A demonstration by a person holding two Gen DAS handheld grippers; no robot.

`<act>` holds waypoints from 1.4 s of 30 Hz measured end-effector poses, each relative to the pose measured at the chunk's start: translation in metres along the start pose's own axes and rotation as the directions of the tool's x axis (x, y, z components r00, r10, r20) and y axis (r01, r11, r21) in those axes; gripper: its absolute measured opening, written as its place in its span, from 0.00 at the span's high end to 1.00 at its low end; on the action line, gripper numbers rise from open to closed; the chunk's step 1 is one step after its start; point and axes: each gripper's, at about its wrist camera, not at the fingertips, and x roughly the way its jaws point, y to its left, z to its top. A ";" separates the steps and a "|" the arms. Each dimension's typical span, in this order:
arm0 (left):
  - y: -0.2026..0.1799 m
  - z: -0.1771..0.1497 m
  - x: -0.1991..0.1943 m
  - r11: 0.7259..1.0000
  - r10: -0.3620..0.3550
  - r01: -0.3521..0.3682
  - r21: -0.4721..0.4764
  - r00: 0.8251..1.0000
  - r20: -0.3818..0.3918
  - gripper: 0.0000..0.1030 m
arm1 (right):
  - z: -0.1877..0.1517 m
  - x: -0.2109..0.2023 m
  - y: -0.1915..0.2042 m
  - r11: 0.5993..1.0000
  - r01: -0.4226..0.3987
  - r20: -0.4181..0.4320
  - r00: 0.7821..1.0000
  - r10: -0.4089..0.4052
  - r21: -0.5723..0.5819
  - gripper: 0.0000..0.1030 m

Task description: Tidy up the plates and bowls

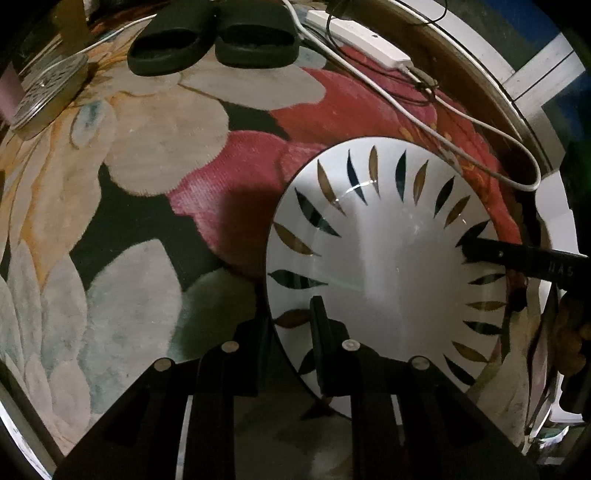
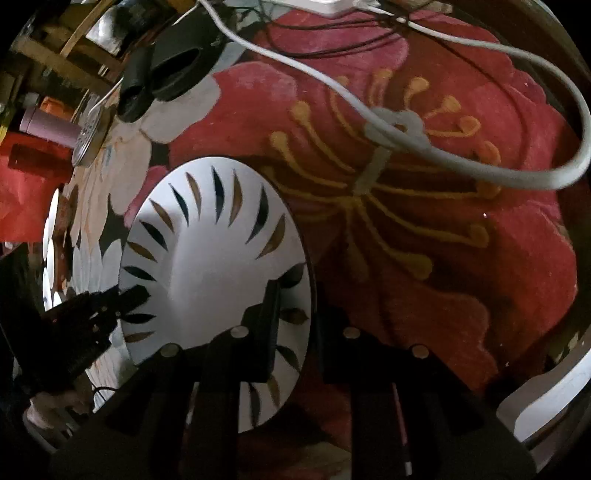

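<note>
A white plate (image 1: 388, 266) with black and gold leaf marks round its rim is held above a flowered carpet. My left gripper (image 1: 291, 332) is shut on its near left rim, one finger above and one below. My right gripper (image 2: 295, 317) is shut on the opposite rim of the same plate (image 2: 214, 266). The right gripper's finger (image 1: 517, 258) shows at the plate's right edge in the left wrist view. The left gripper (image 2: 110, 299) shows at the plate's left edge in the right wrist view.
A pair of black slippers (image 1: 214, 40) lies at the far side of the carpet. A white power strip (image 1: 362, 33) and white cable (image 2: 406, 136) cross the red flower. A round metal lid (image 1: 48, 92) sits far left. White dishes (image 2: 51, 236) stand at the left edge.
</note>
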 end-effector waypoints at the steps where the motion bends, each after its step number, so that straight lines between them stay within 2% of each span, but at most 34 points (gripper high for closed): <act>1: -0.001 -0.001 -0.001 1.000 0.006 -0.006 0.010 1.000 0.007 0.82 | -0.001 0.002 0.000 1.000 0.002 -0.004 1.000 -0.002 -0.005 0.80; 4: -0.005 -0.002 -0.002 0.998 0.032 -0.032 0.053 0.999 0.006 0.82 | -0.004 0.006 0.001 0.999 0.030 -0.025 0.999 -0.031 -0.014 0.74; 7: -0.004 -0.006 -0.006 0.998 0.032 -0.032 0.060 0.999 -0.009 0.77 | -0.006 0.011 0.002 0.997 0.076 -0.057 0.995 -0.077 -0.011 0.66; 8: -0.002 -0.006 -0.006 0.998 0.021 -0.020 0.052 1.000 -0.022 0.66 | -0.007 0.009 0.004 0.997 0.078 -0.060 0.995 -0.078 -0.009 0.57; 9: 0.001 -0.008 -0.009 0.999 0.010 -0.009 0.040 1.000 -0.029 0.39 | -0.007 0.008 0.006 0.996 0.088 -0.053 0.995 -0.089 -0.013 0.51; 11: 0.009 -0.013 -0.020 1.000 0.011 -0.011 0.016 1.000 0.000 0.02 | -0.011 -0.005 0.019 0.984 0.168 0.007 0.986 -0.168 -0.054 0.14; 13: 0.016 -0.017 -0.035 1.000 0.027 -0.028 0.003 0.999 0.040 0.01 | -0.013 -0.014 0.031 0.975 0.201 0.064 0.979 -0.196 -0.093 0.00; 15: 0.023 -0.022 -0.049 0.999 0.040 -0.039 -0.009 0.997 0.059 0.01 | -0.017 -0.025 0.047 0.966 0.224 0.110 0.971 -0.210 -0.129 0.00; 18: 0.039 -0.034 -0.075 0.997 0.073 -0.071 -0.018 0.992 0.099 0.00 | -0.021 -0.032 0.065 0.967 0.195 0.124 0.976 -0.176 -0.162 0.00; 24: 0.088 -0.061 -0.112 0.989 0.083 -0.069 -0.129 0.990 0.114 0.00 | -0.029 -0.020 0.114 0.968 0.117 0.094 0.991 -0.098 -0.224 0.00; 30: 0.141 -0.094 -0.143 0.971 0.144 -0.114 -0.208 0.980 0.134 0.00 | -0.034 0.002 0.166 0.962 0.052 0.051 0.998 -0.039 -0.270 0.00; 39: 0.220 -0.141 -0.167 0.917 0.210 -0.155 -0.367 0.971 0.114 0.00 | -0.050 0.021 0.242 0.917 -0.007 0.001 1.000 0.008 -0.399 0.00; 42: 0.243 -0.159 -0.172 0.892 0.225 -0.162 -0.422 0.969 0.105 0.00 | -0.059 0.029 0.264 0.900 -0.024 -0.022 1.000 0.016 -0.434 0.00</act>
